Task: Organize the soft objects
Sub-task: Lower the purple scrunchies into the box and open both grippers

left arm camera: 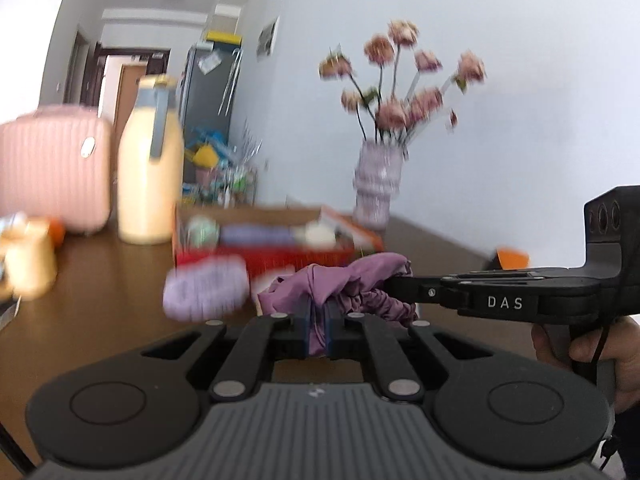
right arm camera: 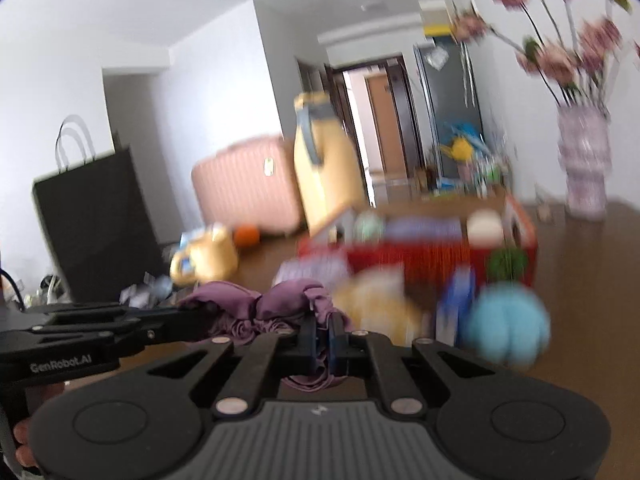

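Note:
A crumpled purple cloth (left arm camera: 352,280) hangs above the brown table (left arm camera: 100,280), pinched from two sides. My left gripper (left arm camera: 318,320) is shut on its near edge. In the left wrist view my right gripper (left arm camera: 390,282) comes in from the right and is shut on the cloth's other end. The right wrist view shows the same purple cloth (right arm camera: 280,300) clamped in my right gripper (right arm camera: 323,334), with the left gripper (right arm camera: 188,314) gripping it from the left. Behind stands a red cardboard box (left arm camera: 280,256) holding several soft items.
A lilac soft piece (left arm camera: 206,290) lies left of the box. A blue plush ball (right arm camera: 506,326) and a yellow soft thing (right arm camera: 376,300) lie before the red box (right arm camera: 420,256). A yellow bottle (left arm camera: 150,160), pink case (left arm camera: 52,168), flower vase (left arm camera: 376,184) and black bag (right arm camera: 96,224) stand around.

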The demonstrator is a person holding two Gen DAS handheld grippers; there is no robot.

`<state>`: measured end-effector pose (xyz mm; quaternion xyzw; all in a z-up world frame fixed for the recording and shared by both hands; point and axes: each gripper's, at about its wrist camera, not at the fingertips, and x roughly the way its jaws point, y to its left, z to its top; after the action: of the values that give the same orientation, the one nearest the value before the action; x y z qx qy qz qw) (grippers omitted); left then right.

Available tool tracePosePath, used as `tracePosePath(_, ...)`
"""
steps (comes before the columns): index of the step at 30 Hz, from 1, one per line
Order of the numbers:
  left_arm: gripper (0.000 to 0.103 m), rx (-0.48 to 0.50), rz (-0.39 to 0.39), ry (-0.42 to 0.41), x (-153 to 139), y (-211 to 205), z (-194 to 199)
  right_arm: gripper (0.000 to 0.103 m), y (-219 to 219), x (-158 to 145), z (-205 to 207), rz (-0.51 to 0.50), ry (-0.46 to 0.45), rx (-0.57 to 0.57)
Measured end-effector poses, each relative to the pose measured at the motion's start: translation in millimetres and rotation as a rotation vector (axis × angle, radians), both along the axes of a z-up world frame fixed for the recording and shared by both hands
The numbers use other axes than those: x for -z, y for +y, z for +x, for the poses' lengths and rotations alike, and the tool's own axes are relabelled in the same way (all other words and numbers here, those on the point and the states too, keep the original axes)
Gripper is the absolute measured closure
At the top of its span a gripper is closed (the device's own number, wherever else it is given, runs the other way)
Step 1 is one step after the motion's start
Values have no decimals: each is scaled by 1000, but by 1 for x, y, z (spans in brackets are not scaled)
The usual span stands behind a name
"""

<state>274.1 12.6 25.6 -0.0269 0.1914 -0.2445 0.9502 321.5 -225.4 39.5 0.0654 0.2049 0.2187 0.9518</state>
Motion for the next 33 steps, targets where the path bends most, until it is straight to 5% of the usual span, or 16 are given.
tracePosePath(4,96,-2,-37,-14,-39,0,83,97,4,-34,98,17,22,-17)
tracePosePath(7,96,-41,-50,67,-49,-1,162,97,15,-37,179,-23,94,-11)
tracePosePath(12,96,-127,8,266,-26,-6,287,97,38,-5,288,-125,257,27)
tracePosePath(16,94,-176,103,327,2,-16,343,90,44,33,341,-61,442,70)
tracePosePath(18,89,-195,122,338,11,-15,357,89,50,44,349,-83,456,89)
tracePosePath(22,78,-170,121,328,16,-12,356,66,58,40,340,-122,400,73)
tracePosePath(26,78,-177,120,316,7,-8,341,65,49,21,325,-123,368,85)
tracePosePath(33,66,-207,130,160,-32,6,250,53,0,-40,220,-68,159,137)
